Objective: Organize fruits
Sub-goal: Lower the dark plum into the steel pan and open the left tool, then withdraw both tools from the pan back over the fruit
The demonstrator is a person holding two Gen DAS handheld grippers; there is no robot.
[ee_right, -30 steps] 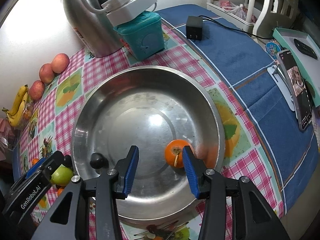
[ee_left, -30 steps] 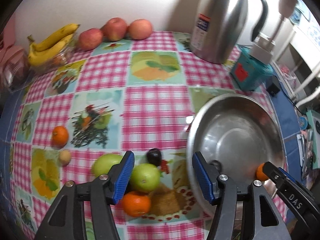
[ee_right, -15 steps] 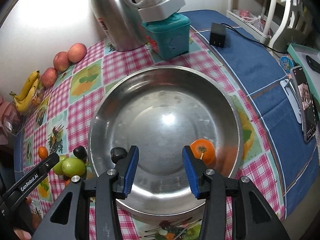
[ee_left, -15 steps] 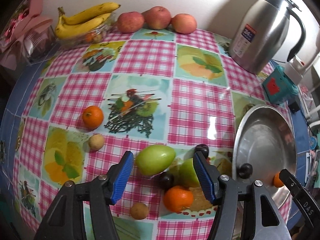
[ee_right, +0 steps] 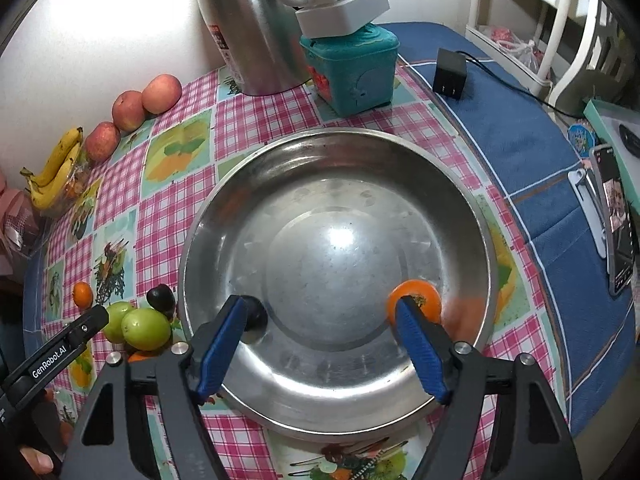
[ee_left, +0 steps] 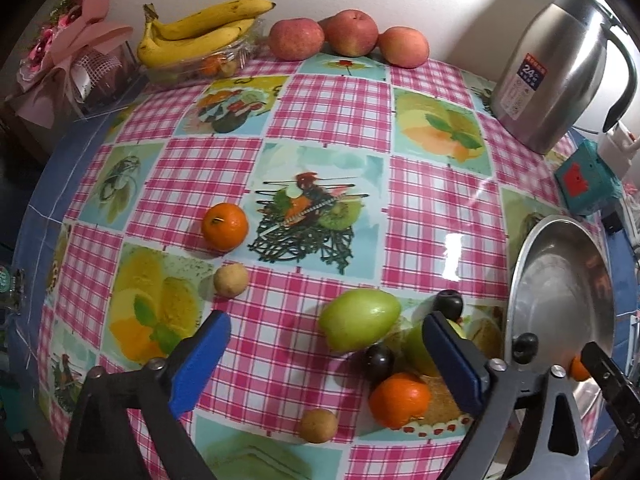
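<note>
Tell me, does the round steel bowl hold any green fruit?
No, the round steel bowl holds only an orange mandarin and a dark plum.

Bowl [ee_right: 336, 148]: sitting on the tablecloth [ee_left: 336, 108], at the right in the left wrist view.
Inside bowl: a tangerine [ee_right: 420, 300] lying near the right wall, a plum [ee_right: 256, 314] lying near the left wall, well apart.
Left of bowl: two pears [ee_left: 360, 324] lying beside each other.
Back edge: bananas [ee_left: 200, 36] lying left of three apples [ee_left: 348, 36].
Behind bowl: kettle [ee_right: 248, 28] standing beside a box [ee_right: 352, 72].
</note>
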